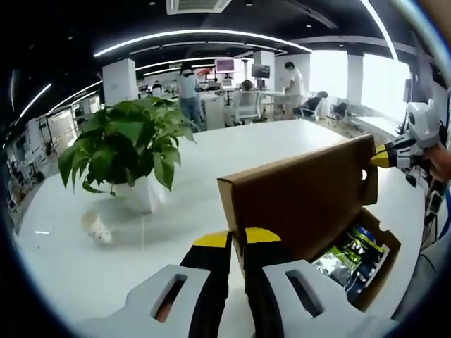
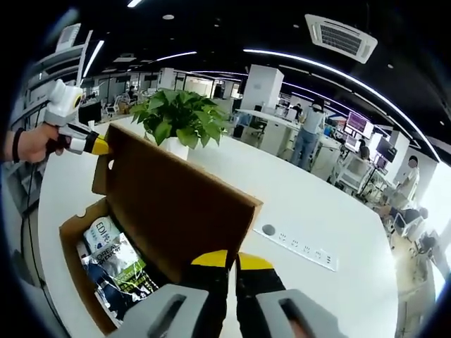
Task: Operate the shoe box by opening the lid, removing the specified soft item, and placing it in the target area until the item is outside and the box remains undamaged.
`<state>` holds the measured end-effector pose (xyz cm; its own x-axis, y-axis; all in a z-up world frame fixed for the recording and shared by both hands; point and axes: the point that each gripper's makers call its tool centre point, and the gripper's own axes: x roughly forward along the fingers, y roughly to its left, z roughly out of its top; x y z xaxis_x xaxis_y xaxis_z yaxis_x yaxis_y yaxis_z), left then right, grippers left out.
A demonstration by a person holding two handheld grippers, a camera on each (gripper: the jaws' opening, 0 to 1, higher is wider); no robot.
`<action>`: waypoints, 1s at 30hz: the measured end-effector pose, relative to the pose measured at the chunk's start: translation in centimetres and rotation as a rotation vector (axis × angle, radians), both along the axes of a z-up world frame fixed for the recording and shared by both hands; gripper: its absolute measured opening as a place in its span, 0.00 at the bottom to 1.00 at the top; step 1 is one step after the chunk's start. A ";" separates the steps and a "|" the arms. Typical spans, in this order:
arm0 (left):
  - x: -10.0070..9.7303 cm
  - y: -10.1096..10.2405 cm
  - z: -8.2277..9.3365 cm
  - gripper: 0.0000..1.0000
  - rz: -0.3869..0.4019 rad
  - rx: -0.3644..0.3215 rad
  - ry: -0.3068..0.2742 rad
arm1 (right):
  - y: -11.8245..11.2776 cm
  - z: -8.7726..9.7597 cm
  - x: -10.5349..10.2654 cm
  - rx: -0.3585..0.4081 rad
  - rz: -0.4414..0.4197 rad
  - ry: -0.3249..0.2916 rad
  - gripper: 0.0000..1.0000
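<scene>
The white table (image 1: pixel 296 151) spreads wide under everything I see, and in the right gripper view a socket strip (image 2: pixel 299 245) is set into its top. On it sits the brown cardboard shoe box (image 2: pixel 81 282), open, with its lid (image 1: pixel 299 197) tilted up on edge above the tray.

I hold that lid at both ends. My left gripper (image 1: pixel 237 239) is pinched on the lid's near corner, its yellow-tipped jaws pressed together with the cardboard edge between them. My right gripper (image 2: pixel 225 259) does the same at the opposite corner, jaws closed on the lid's edge. In each view the other gripper comes in at the far end of the lid, yellow tips touching the cardboard, my hand (image 2: pixel 32 144) behind it.

A leafy green plant (image 1: pixel 127 144) in a white pot (image 1: pixel 144 193) stands on the table beyond the box, well apart from it.

Inside the box tray lies the soft item (image 2: pixel 113 264), a glossy printed packet in green, white and dark tones, resting against the tray's floor below the raised lid.

A small crumpled white thing (image 1: pixel 97 227) lies on the table near the pot; I cannot tell what it is.
</scene>
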<state>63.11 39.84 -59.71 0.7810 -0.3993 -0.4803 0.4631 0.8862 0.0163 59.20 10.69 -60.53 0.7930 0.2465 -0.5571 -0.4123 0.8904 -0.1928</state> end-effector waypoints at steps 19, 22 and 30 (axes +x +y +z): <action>1.9 -0.4 -1.2 0.05 -0.032 0.083 0.047 | -0.2 -1.0 2.0 -0.042 0.017 0.049 0.00; 2.1 -0.4 -1.4 0.05 -0.042 0.092 0.052 | -0.1 -1.1 2.0 -0.048 0.018 0.056 0.00; 2.3 -0.6 -1.7 0.05 -0.057 0.114 0.065 | -0.3 -1.6 2.7 -0.045 0.012 0.083 0.00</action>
